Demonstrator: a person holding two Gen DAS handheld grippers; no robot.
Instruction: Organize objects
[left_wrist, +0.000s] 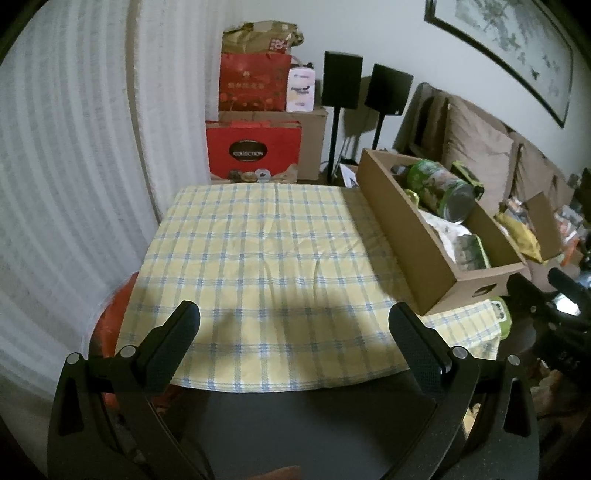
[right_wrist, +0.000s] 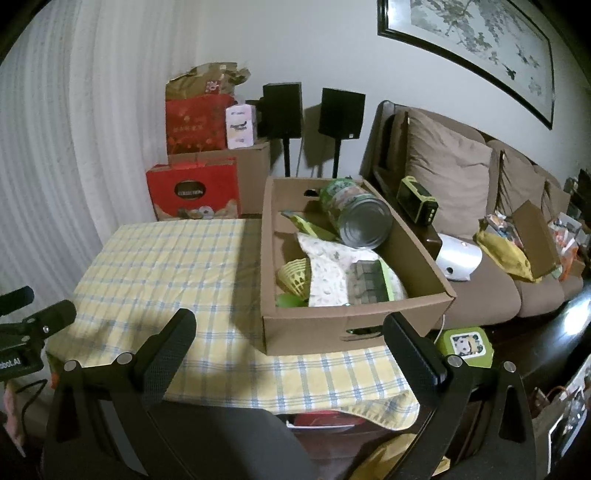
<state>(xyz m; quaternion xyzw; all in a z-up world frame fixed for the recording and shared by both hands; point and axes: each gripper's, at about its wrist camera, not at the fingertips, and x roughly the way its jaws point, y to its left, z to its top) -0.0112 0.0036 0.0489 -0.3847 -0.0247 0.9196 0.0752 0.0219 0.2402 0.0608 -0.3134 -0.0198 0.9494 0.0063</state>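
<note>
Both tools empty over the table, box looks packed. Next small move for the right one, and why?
Probably hold off and check for stragglers: the right tool and left tool are open and empty, the checked cloth looks bare, and the can already lies in the cardboard box.

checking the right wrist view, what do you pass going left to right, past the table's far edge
red gift box → cardboard box → green radio → white device → yellow bag

framed painting cropped, box contents — half-hidden
</note>
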